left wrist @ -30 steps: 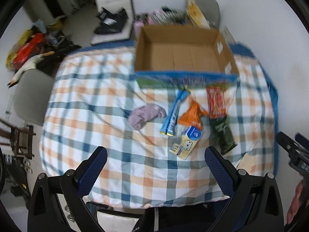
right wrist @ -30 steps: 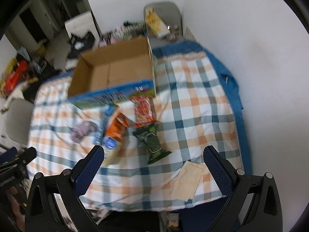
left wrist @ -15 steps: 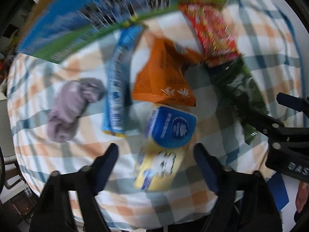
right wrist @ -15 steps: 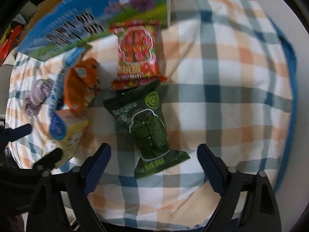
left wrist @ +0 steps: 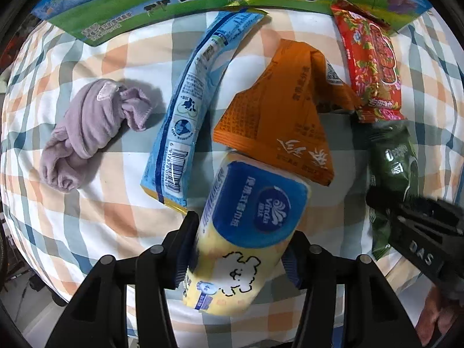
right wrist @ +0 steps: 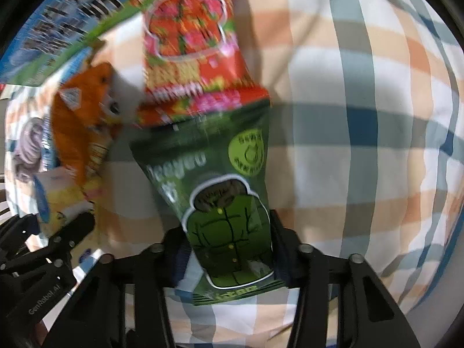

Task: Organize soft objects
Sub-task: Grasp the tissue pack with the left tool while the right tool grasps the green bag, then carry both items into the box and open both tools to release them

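My left gripper is shut on the yellow and blue tissue pack, its fingers pressing both sides. My right gripper is shut on the dark green packet. On the checked cloth lie a mauve rolled sock, a long light blue packet, an orange packet and a red packet. The red packet and the orange packet also show in the right wrist view. The cardboard box's printed wall stands just behind them.
The right gripper's black body shows at the right of the left wrist view, on the green packet. The left gripper's body shows at the lower left of the right wrist view. The checked cloth stretches to the right.
Both grippers have dropped from high above the table to the objects and closed: the left on the tissue pack, the right on the green packet.
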A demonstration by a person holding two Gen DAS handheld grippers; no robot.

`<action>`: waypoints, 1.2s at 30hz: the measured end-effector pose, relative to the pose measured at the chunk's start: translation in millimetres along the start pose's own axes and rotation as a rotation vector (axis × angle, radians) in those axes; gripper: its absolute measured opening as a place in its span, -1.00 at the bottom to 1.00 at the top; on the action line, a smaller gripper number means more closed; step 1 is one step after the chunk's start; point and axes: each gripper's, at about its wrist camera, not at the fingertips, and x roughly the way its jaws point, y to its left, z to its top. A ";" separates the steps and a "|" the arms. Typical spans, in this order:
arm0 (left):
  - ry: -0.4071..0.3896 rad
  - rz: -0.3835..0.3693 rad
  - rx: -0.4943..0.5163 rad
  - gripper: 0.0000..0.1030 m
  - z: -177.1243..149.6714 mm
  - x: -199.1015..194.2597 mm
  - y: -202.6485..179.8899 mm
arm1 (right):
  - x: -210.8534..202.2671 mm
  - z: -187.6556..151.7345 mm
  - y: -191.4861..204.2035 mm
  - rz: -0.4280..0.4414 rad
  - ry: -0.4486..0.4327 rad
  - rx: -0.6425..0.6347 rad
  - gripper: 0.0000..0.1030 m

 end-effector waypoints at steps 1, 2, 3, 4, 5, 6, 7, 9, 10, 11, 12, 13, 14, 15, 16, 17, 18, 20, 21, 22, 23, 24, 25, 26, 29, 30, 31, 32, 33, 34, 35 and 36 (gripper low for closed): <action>-0.002 -0.005 -0.007 -0.02 0.1 4.1 -4.9 | 4.1 1.3 0.3 0.005 0.011 0.027 -0.18; -0.002 -0.011 -0.013 -0.02 1.4 5.2 -4.8 | 7.9 1.5 1.1 0.029 0.033 0.045 -0.18; 0.000 -0.015 -0.018 -0.02 3.7 6.3 -3.3 | 12.4 2.5 2.8 0.072 0.058 0.061 -0.17; 0.003 -0.017 -0.022 -0.02 5.8 7.5 -3.0 | 15.9 3.6 3.8 0.110 0.070 0.071 -0.16; 0.005 -0.020 -0.028 -0.02 5.4 7.1 0.4 | 20.9 5.9 6.2 0.154 0.080 0.076 -0.11; 0.007 -0.021 -0.030 -0.02 5.7 7.4 2.0 | 26.4 8.9 7.8 0.174 0.086 0.078 0.06; 0.008 -0.020 -0.031 -0.02 4.8 5.2 3.9 | 31.6 12.3 7.6 0.177 0.086 0.086 0.17; 0.007 -0.018 -0.031 -0.02 0.5 0.3 6.6 | 39.5 22.9 2.0 0.168 0.049 0.127 0.19; 0.005 -0.018 -0.032 -0.04 -1.9 -0.5 5.1 | 44.9 27.5 0.6 0.158 0.038 0.140 0.19; 0.003 -0.019 -0.033 -0.05 -0.9 1.9 5.8 | 53.2 32.4 0.9 0.160 0.035 0.144 0.19; 0.001 -0.018 -0.032 -0.05 -2.3 2.5 4.9 | 58.1 35.5 1.1 0.164 0.036 0.145 0.17; 0.000 -0.017 -0.030 -0.06 -4.1 2.8 2.4 | 66.3 39.4 2.6 0.159 0.038 0.150 0.07; -0.002 -0.017 -0.028 -0.08 -7.0 -1.9 2.4 | 71.7 40.5 3.4 0.157 0.037 0.150 -0.06; -0.004 -0.016 -0.029 -0.08 -10.9 -7.1 2.1 | 77.3 39.7 4.1 0.161 0.034 0.144 -0.23; -0.007 -0.012 -0.031 -0.10 -16.1 -17.5 2.2 | 83.7 41.8 8.4 0.145 0.024 0.146 -0.24; -0.015 -0.010 -0.036 -0.11 -17.9 -22.4 3.4 | 89.5 39.0 13.9 0.126 0.011 0.145 -0.25; -0.024 -0.009 -0.039 -0.11 -19.6 -27.6 4.2 | 91.7 40.2 18.2 0.109 -0.001 0.137 -0.26; -0.042 -0.006 -0.048 -0.11 -24.4 -42.0 6.1 | 96.0 35.9 30.9 0.088 -0.020 0.126 -0.27; -0.050 -0.014 -0.050 -0.11 -25.1 -47.7 6.5 | 97.8 35.6 34.8 0.084 -0.027 0.122 -0.28; -0.062 -0.019 -0.052 -0.11 -26.7 -55.6 6.8 | 99.2 35.0 38.9 0.086 -0.036 0.120 -0.28; -0.078 -0.022 -0.051 -0.11 -28.5 -64.0 7.7 | 98.2 33.5 41.2 0.091 -0.045 0.118 -0.28; -0.095 -0.033 -0.050 -0.11 -29.5 -74.0 8.5 | 96.9 33.6 46.1 0.091 -0.058 0.111 -0.29; -0.111 -0.045 -0.050 -0.11 -30.2 -83.5 8.7 | 95.5 34.2 50.0 0.093 -0.071 0.105 -0.29; -0.133 -0.058 -0.049 -0.11 -30.5 -96.0 8.7 | 90.1 30.0 49.2 0.100 -0.083 0.100 -0.29; -0.190 -0.086 -0.047 -0.11 -28.2 -126.7 8.2 | 78.6 33.0 58.5 0.121 -0.132 0.080 -0.29; -0.207 -0.097 -0.046 -0.11 -27.1 -137.3 9.2 | 69.1 30.2 67.9 0.130 -0.151 0.072 -0.29; -0.223 -0.112 -0.045 -0.11 -23.6 -148.0 8.5 | 64.9 34.4 73.7 0.136 -0.173 0.064 -0.29; -0.242 -0.123 -0.044 -0.11 -19.9 -158.7 9.7 | 60.0 39.2 77.4 0.142 -0.188 0.059 -0.29; -0.259 -0.129 -0.045 -0.11 -15.7 -172.9 10.8 | 53.1 45.7 79.8 0.152 -0.211 0.050 -0.29; -0.274 -0.138 -0.044 -0.11 -10.4 -181.9 10.5 | 36.8 45.8 75.3 0.159 -0.230 0.044 -0.29; -0.292 -0.150 -0.042 -0.11 -3.6 -191.9 12.4 | 28.5 51.4 80.3 0.162 -0.248 0.038 -0.29; -0.310 -0.157 -0.045 -0.11 4.8 -201.5 13.3 | 22.1 58.1 83.2 0.169 -0.268 0.031 -0.29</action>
